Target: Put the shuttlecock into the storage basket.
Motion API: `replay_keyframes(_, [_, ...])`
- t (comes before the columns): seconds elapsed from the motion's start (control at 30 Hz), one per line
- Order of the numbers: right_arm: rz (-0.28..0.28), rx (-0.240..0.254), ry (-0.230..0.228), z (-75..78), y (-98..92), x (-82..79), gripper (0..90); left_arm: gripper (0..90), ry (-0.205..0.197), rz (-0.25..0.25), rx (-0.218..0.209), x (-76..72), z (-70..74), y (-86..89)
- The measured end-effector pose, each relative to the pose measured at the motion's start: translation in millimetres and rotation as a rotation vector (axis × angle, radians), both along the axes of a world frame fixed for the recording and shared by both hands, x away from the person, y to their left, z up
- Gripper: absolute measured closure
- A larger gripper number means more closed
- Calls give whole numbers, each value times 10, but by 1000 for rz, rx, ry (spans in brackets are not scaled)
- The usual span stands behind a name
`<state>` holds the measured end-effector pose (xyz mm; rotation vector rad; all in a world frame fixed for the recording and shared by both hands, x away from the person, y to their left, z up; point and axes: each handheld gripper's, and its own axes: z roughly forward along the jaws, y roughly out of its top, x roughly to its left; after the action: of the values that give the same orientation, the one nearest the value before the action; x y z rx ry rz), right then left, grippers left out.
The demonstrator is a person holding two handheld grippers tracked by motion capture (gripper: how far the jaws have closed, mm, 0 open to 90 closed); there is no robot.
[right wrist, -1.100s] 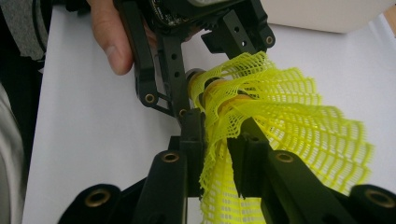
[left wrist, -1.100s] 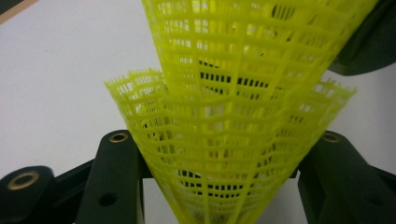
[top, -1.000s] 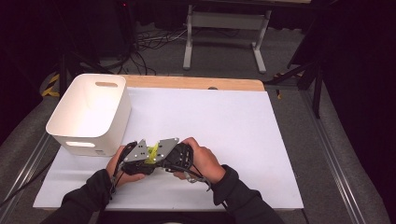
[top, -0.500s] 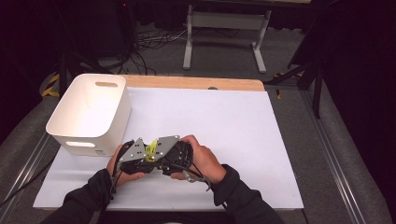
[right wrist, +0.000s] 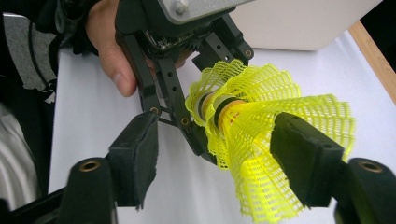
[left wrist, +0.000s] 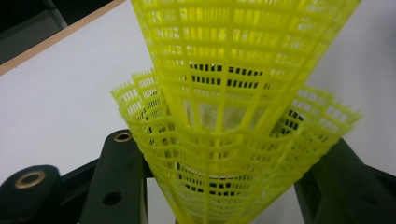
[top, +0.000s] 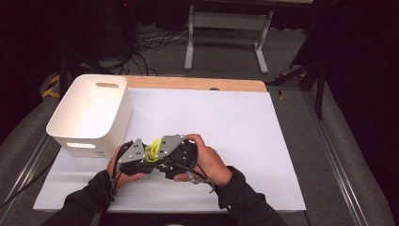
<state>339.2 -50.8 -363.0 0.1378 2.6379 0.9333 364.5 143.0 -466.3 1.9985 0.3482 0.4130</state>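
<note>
The left gripper (right wrist: 187,112) is clamping one nested shuttlecock (right wrist: 224,88) steady while the right gripper's (right wrist: 219,158) fingers, just opening, are releasing the other shuttlecock (right wrist: 261,154).

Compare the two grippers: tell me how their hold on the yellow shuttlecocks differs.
The left gripper has its jaws closed on the skirt of the nested yellow shuttlecocks; the right gripper has its jaws standing off either side, having just been opening, with the outer skirt between them. Both have black jaws, and they meet over the white table.
</note>
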Motion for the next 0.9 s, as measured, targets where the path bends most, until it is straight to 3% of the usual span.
replay_keyframes(0.17, [-42, 41, -44, 97, -78, -46, 220, 525, -2, 5, -9, -6, 7, 14])
replay_keyframes(0.4, [-95, 108, -122, 163, -288, -113, 195, 524, -6, 2, -12, -6, 19, 39])
replay_keyframes(0.6, [-126, 139, -181, 52, -526, -113, 186, 523, 3, 12, -22, -8, 17, 52])
replay_keyframes(0.9, [-206, 163, -203, -83, -755, -47, 186, 521, 1, 19, -27, -19, 22, 64])
